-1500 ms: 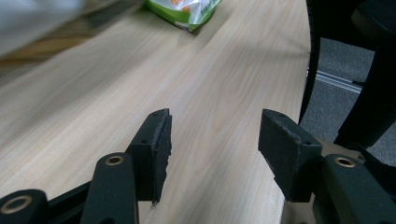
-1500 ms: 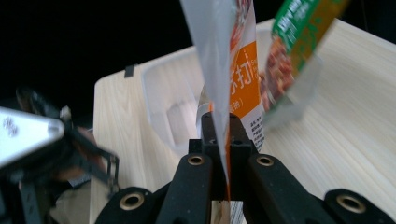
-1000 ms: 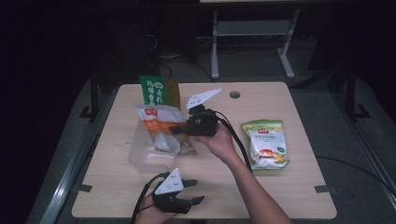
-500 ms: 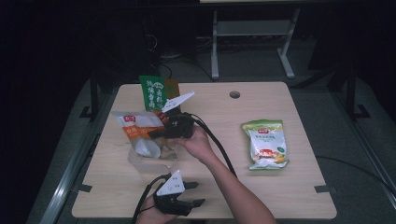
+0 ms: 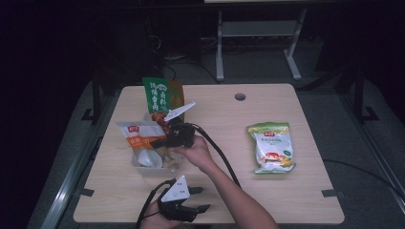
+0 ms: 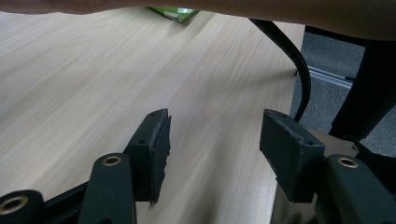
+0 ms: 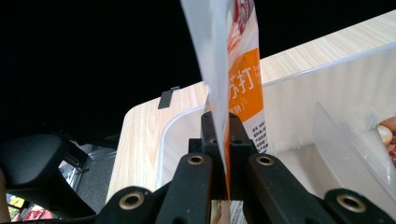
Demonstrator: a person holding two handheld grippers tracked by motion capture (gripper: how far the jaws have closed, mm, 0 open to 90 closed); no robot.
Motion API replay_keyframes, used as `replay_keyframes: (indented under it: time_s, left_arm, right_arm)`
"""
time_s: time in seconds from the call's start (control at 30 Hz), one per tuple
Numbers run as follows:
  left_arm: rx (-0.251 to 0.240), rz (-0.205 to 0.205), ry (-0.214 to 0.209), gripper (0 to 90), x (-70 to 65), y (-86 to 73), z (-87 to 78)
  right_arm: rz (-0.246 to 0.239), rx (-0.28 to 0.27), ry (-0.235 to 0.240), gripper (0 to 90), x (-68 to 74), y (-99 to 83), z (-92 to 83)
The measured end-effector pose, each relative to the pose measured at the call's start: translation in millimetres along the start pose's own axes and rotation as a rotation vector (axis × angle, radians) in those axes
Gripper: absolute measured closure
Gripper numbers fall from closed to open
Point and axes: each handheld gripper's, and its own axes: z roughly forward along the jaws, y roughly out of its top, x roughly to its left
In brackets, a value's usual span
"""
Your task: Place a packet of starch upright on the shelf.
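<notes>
My right gripper (image 5: 161, 140) is shut on the edge of an orange-and-white snack packet (image 5: 138, 134), which hangs over a clear plastic container (image 5: 156, 165) at the table's left middle. In the right gripper view the packet (image 7: 243, 79) stands upright between the closed jaws of that gripper (image 7: 219, 122), with the container's wall (image 7: 303, 102) just behind it. Near the front edge my left gripper (image 5: 203, 199) rests open. Its own view shows this gripper (image 6: 212, 128) over bare wood with nothing between its jaws.
A green bag (image 5: 157, 94) stands upright behind the container. A green-and-yellow snack bag (image 5: 272, 148) lies flat at the right. The right gripper's black cable (image 5: 222, 155) runs along the forearm. The table (image 5: 229, 191) has open wood in the middle and front.
My right gripper has carried the orange-and-white packet to the left and lower, from the table's middle to over the clear container. The left gripper has stayed put.
</notes>
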Motion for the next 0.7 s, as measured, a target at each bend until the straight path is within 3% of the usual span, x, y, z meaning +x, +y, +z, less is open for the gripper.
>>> replay_keyframes:
  time_s: [0.2,0.37,0.47,0.5,0.6,0.7]
  left_arm:
    - [0.000,-0.006,0.000,42.6,0.8,0.5,-1.0]
    - [-0.001,-0.003,-0.003,42.3,0.2,0.4,0.7]
    - [-0.003,-0.005,-0.004,42.2,-0.2,0.4,1.3]
    - [-0.004,-0.005,-0.005,42.2,-0.5,0.5,1.6]
    - [0.000,-0.004,-0.006,42.2,-0.4,0.5,2.0]
    - [0.002,-0.007,-0.008,42.1,-0.9,0.5,2.9]
  right_arm:
    - [-0.039,0.026,-0.028,89.2,3.8,-0.7,-1.3]
    - [-0.040,0.099,-0.066,75.3,5.1,-3.2,-7.1]
    - [-0.040,0.121,-0.070,73.2,5.8,-4.7,-10.1]
    - [-0.050,0.161,-0.079,73.0,8.1,-6.8,-11.1]
    - [-0.065,0.186,-0.081,77.8,9.8,-10.2,-11.6]
    - [-0.081,0.231,-0.088,88.6,14.8,-13.6,-7.2]
